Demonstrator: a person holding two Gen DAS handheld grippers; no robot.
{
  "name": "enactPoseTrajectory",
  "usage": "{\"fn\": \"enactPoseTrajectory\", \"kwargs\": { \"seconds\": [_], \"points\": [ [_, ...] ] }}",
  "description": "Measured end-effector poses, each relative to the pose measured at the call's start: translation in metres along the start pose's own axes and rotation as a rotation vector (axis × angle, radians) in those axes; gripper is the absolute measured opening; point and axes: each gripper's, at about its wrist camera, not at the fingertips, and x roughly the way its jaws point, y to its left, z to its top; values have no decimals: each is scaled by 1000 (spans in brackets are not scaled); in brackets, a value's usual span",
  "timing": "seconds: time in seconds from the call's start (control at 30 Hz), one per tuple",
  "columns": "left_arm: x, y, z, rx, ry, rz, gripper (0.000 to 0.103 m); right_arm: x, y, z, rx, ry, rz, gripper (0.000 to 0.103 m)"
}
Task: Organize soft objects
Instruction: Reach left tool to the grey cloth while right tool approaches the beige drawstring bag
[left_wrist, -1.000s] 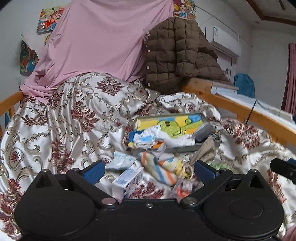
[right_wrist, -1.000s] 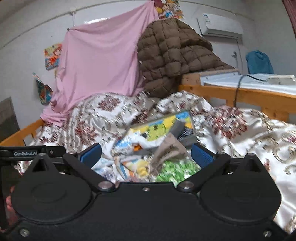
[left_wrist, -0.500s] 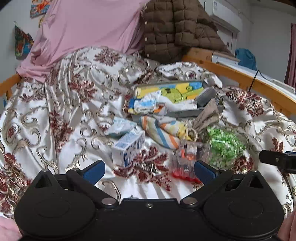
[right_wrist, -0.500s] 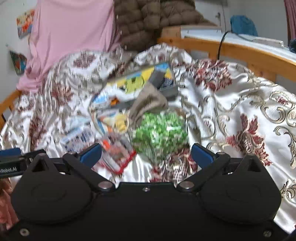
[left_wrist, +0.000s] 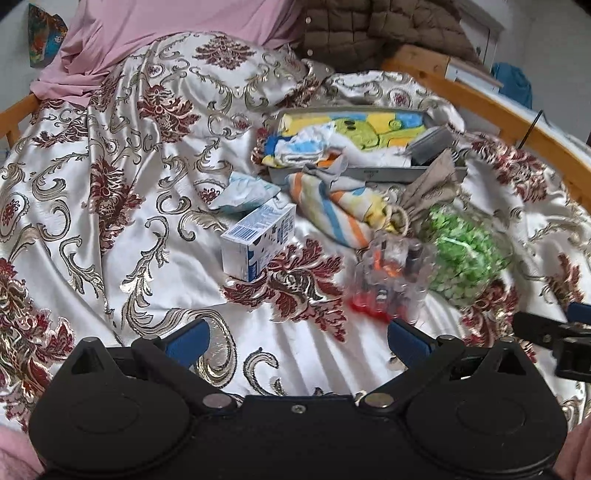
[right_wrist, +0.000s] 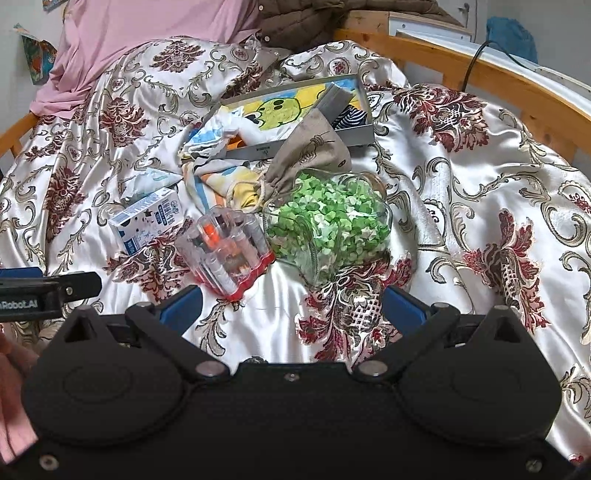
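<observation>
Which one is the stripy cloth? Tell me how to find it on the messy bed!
Start at the grey tray in the middle of the flowery bedspread. Just in front of its near edge lies the stripy cloth, bunched up between the little white and blue carton and the beige pouch. Only it has orange, blue and yellow stripes.
</observation>
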Motion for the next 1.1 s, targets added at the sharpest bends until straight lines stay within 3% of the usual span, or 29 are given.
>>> {"fn": "enactPoseTrajectory", "kwargs": {
  "seconds": [0.23, 0.43, 0.63, 0.87, 1.1],
  "points": [
    [22, -3, 18, 19, 16, 11, 102, 15, -9, 8, 50, 29, 17, 103],
    [37, -14, 42, 59, -92, -31, 102, 37, -22, 22, 123, 25, 77, 103],
    [61, -25, 66, 131, -204, -73, 102, 52, -32, 39, 150, -79, 112, 103],
    [103, -21, 90, 141, -278, -126, 102, 86, -39, 72, 81, -223, -22, 103],
    [135, -4, 113, 157, -281, -236, 100, 147, -58, 112, 163, -230, 58, 103]
  ]
}}
